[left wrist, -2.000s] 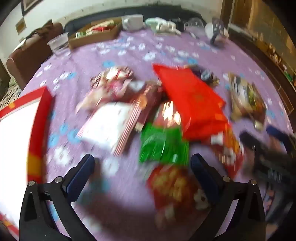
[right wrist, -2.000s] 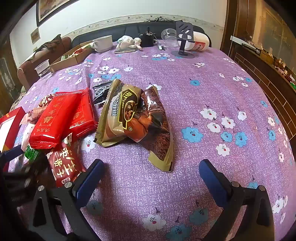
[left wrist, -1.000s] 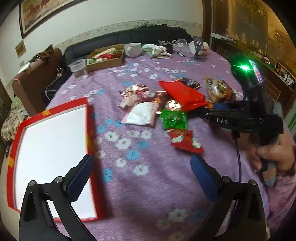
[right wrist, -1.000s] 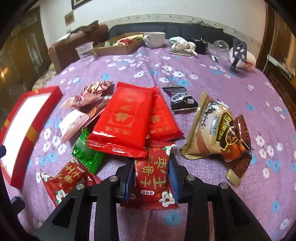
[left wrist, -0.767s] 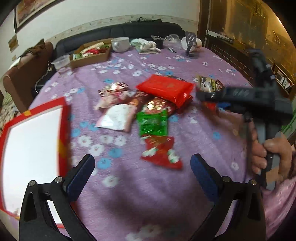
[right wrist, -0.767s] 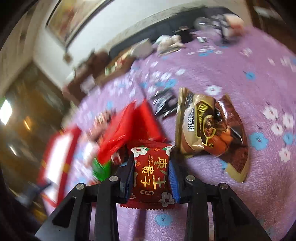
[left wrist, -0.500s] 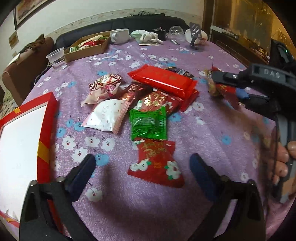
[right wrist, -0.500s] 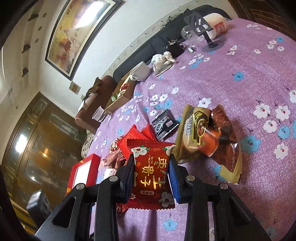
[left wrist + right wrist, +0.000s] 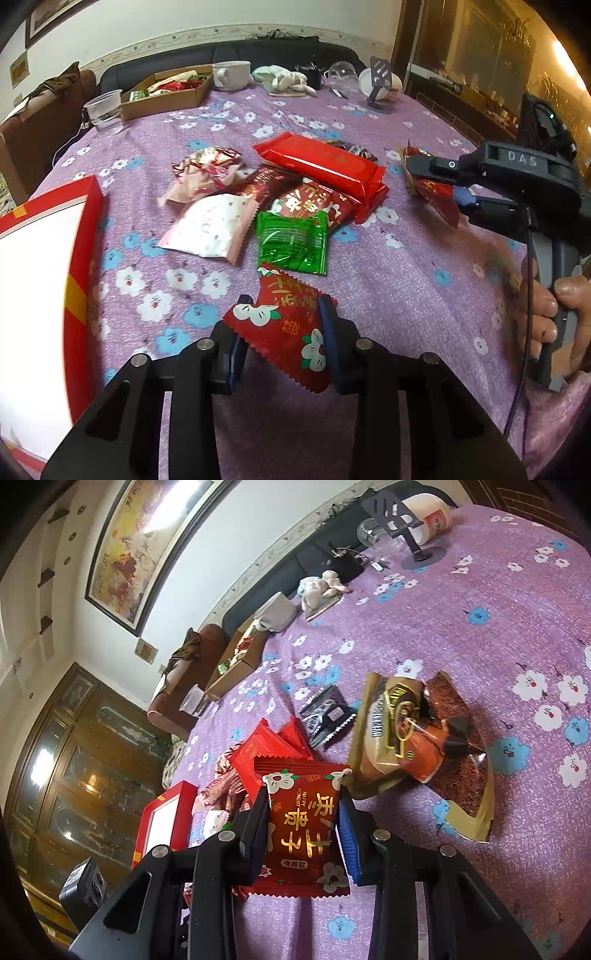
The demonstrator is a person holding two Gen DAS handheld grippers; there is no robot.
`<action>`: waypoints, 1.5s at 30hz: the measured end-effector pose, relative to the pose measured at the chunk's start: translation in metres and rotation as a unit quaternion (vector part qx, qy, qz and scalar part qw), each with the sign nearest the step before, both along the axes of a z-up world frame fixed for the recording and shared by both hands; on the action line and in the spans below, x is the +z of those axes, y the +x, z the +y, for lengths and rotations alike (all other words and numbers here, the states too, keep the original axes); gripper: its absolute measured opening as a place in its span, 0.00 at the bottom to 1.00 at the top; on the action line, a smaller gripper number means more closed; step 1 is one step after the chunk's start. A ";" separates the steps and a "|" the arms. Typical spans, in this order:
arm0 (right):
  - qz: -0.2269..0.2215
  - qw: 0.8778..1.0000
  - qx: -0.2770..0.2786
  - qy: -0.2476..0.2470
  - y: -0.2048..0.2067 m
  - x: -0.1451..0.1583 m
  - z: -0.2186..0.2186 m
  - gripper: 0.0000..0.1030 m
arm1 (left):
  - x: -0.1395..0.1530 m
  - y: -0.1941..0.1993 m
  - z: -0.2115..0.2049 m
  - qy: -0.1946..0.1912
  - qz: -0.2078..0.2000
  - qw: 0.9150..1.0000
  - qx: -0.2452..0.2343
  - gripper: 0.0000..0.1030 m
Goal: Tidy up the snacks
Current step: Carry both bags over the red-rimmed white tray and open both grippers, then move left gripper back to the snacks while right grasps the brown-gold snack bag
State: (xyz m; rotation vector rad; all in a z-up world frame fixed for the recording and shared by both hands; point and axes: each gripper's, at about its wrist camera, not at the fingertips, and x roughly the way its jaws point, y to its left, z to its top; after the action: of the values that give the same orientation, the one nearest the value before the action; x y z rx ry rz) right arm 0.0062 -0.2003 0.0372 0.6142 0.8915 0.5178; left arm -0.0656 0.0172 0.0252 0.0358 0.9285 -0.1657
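My left gripper [image 9: 282, 334] is shut on a red snack packet with white flowers [image 9: 286, 325] at the near edge of the snack pile. My right gripper [image 9: 303, 812] is shut on another red packet with gold characters [image 9: 301, 825] and holds it above the table; it shows at the right of the left wrist view [image 9: 436, 190]. On the purple flowered tablecloth [image 9: 388, 280] lie a green packet [image 9: 293, 242], a white-pink packet [image 9: 210, 229], a long red pack [image 9: 319, 158] and a brown-gold bag [image 9: 402, 734]. A red box with a white inside [image 9: 33, 288] lies at the left.
At the far side stand a clear plastic cup [image 9: 103, 112], a cardboard box of snacks [image 9: 166, 92], a white mug [image 9: 231, 75], a cloth toy [image 9: 284, 75] and a phone stand [image 9: 380, 83]. A small black packet [image 9: 327, 716] lies beside the brown-gold bag.
My left gripper has moved forward and closed on the near red flowered packet. My right gripper has lifted its red packet off the table and tilted.
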 end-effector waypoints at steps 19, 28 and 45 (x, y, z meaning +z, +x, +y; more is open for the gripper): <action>-0.008 0.989 0.126 0.078 -0.018 0.019 0.099 0.33 | 0.061 -0.065 0.140 0.060 -0.130 0.978 0.151 0.32; -0.030 0.969 0.232 0.075 -0.045 0.036 0.252 0.33 | 0.049 -0.085 0.185 0.043 -0.124 0.971 0.200 0.32; -0.049 0.992 0.110 0.035 -0.023 0.033 0.179 0.56 | 0.046 -0.087 0.182 0.067 -0.131 0.967 0.206 0.60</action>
State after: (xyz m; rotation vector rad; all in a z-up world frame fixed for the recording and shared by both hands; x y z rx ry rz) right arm -0.0168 -0.0216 0.0703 0.5527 0.8551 0.7750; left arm -0.1522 0.1990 0.0714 -0.0097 0.6637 0.2828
